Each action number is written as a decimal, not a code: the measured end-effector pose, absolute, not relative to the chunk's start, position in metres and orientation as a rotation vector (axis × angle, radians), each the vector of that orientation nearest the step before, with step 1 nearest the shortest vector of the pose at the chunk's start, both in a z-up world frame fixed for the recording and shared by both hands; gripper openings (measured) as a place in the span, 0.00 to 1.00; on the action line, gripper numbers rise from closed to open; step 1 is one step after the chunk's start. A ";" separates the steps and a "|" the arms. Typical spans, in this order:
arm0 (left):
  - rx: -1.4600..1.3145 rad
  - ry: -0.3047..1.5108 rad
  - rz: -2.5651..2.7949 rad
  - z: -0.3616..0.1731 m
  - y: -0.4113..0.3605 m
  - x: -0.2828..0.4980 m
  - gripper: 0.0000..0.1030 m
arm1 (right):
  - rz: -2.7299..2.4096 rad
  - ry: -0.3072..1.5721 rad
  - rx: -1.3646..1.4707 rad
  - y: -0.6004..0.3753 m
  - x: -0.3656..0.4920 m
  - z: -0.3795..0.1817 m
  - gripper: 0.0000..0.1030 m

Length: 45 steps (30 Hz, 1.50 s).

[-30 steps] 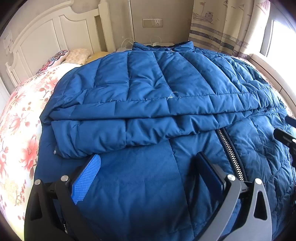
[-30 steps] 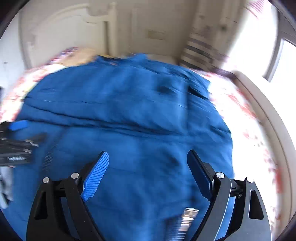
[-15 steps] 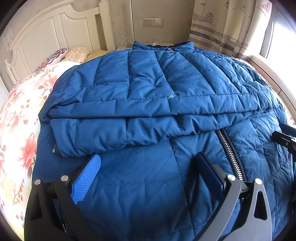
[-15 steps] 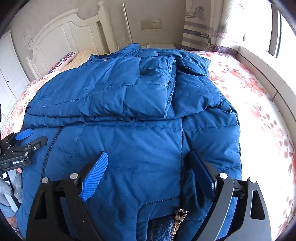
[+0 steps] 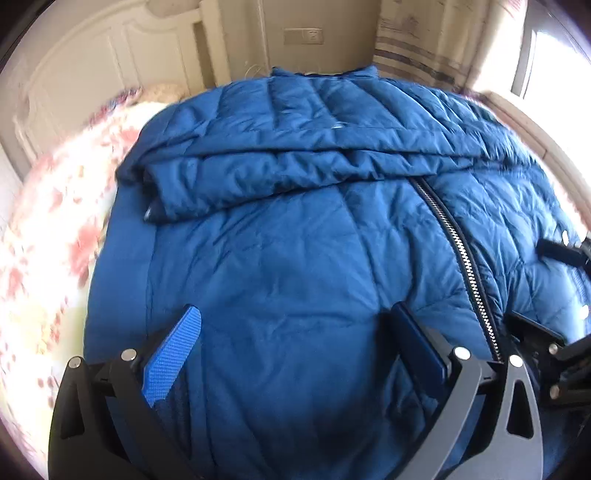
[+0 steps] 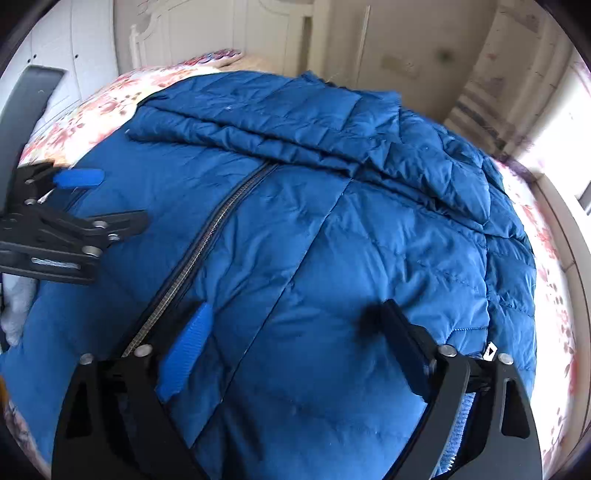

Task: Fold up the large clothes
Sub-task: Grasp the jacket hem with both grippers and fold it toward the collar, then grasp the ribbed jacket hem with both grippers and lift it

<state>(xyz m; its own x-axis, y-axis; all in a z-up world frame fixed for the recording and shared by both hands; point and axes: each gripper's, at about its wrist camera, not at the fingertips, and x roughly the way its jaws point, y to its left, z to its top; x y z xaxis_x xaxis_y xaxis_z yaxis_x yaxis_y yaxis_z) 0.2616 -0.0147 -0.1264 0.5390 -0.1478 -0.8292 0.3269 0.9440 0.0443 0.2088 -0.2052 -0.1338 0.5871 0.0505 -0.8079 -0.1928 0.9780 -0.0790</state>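
A large blue quilted jacket lies front-up on the bed, with its sleeves folded across the chest. Its closed zipper runs down the middle. My left gripper hovers open just above the lower left front panel, nothing between its fingers. My right gripper hangs over the lower right panel beside the zipper; its jaws are opening and only flat fabric lies under them. Each gripper shows in the other's view: the right gripper at the right edge, the left gripper at the left edge.
A floral sheet covers the bed on both sides of the jacket. A white headboard and a pillow stand at the far end. A striped curtain and a bright window are on the right. A wall socket sits behind.
The left gripper drew back toward the jacket's lower part, so the folded sleeves sit farther off. The right gripper slid left toward the zipper and rolled. Both stayed open.
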 end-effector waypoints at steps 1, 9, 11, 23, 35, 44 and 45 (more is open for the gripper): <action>0.201 0.954 -0.267 -0.122 -0.010 0.258 0.98 | 0.130 0.930 -0.159 -0.209 0.208 -0.131 0.86; 0.103 0.931 -0.156 -0.121 0.071 0.221 0.98 | 0.054 0.939 -0.071 -0.276 0.163 -0.135 0.86; 0.035 0.956 -0.180 -0.128 0.085 0.226 0.98 | 0.071 0.926 -0.013 -0.281 0.160 -0.137 0.86; 0.252 0.835 -0.275 -0.114 0.037 0.128 0.98 | 0.208 0.857 -0.223 -0.207 0.106 -0.143 0.86; 0.143 0.776 -0.156 -0.104 0.104 0.099 0.98 | 0.046 0.760 -0.089 -0.288 0.035 -0.123 0.86; -0.052 0.834 -0.184 -0.125 0.186 0.050 0.98 | 0.137 0.819 0.157 -0.339 -0.044 -0.165 0.85; -0.060 0.844 -0.197 -0.131 0.190 0.044 0.98 | 0.147 0.821 0.181 -0.340 -0.047 -0.170 0.85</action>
<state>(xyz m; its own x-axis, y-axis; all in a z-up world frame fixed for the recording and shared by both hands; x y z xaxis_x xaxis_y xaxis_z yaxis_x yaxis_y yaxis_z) 0.0441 0.1904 -0.1309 0.6473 -0.1972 -0.7363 0.1494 0.9800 -0.1312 -0.0469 -0.3398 -0.1700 0.6726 0.2001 -0.7125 -0.0599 0.9743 0.2171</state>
